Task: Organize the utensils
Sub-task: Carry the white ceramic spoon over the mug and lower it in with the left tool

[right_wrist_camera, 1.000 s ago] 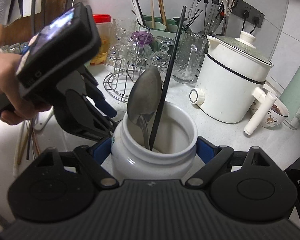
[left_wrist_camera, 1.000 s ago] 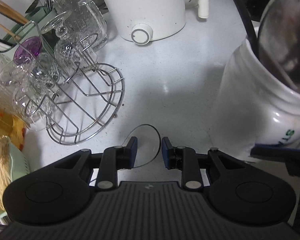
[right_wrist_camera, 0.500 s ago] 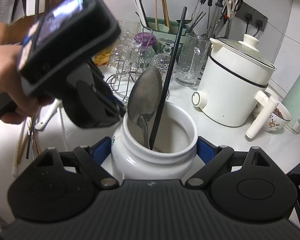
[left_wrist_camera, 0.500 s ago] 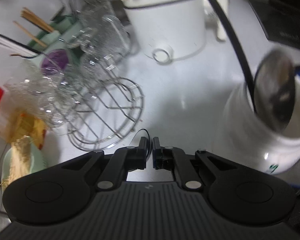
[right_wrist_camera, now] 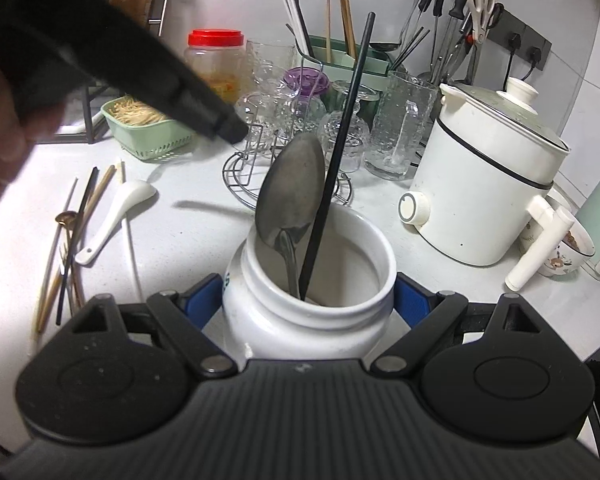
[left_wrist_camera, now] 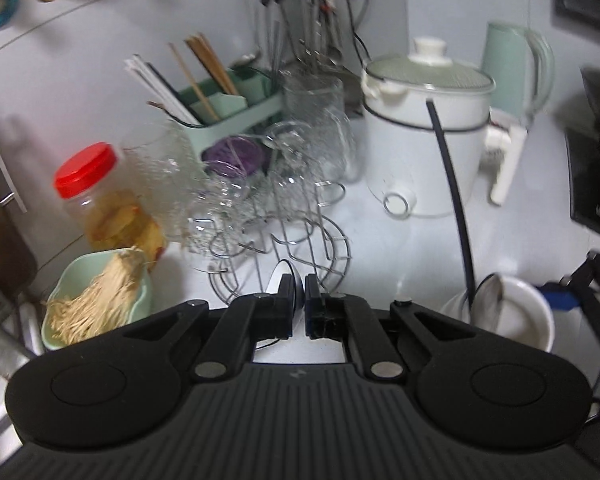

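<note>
The left gripper [left_wrist_camera: 299, 294], having closed with nothing visibly between its fingers, is rising from the counter, so another utensil awaits collection while the right gripper [right_wrist_camera: 309, 300] is clamping the white ceramic jar [right_wrist_camera: 342, 276] holding the large metal spoon [right_wrist_camera: 292, 188] and black chopstick [right_wrist_camera: 342, 140].

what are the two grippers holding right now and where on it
The right gripper clamps the white jar by its body, below the neck. The left gripper has its jaws shut with no utensil visibly between them.
</note>
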A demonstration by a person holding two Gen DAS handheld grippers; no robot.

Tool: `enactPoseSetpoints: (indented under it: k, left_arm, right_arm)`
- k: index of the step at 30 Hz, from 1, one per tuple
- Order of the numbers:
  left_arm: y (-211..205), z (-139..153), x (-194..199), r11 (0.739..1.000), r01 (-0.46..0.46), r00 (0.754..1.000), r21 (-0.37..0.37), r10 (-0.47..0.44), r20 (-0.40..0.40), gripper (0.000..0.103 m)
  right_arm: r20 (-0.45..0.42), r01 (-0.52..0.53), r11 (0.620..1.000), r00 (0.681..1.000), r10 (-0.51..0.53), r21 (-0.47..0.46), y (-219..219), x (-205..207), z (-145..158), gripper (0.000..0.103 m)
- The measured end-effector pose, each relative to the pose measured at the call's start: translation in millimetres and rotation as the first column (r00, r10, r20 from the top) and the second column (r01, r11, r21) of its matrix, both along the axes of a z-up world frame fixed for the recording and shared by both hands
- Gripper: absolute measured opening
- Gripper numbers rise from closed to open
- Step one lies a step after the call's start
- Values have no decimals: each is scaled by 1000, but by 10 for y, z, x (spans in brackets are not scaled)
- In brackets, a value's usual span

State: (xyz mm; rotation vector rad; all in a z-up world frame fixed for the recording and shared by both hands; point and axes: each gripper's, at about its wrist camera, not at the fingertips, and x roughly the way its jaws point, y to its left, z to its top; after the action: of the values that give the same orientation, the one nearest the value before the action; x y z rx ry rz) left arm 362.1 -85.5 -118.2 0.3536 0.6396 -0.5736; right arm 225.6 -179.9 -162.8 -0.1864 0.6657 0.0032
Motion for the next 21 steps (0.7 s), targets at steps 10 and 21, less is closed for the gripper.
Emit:
enactPoseSetpoints:
  k: [10,21]
  left_arm:
    - [223,314,-204,992,-78,997,-99,77,-8,6]
    - [361,876,-429,960,-91,995,-264,78,-59,6]
  right_arm:
    - [8,-22,1000,1000,22,4,119,39,-8,92]
    - [19,-24,1000,1000,24,-10,163,22,-15,92]
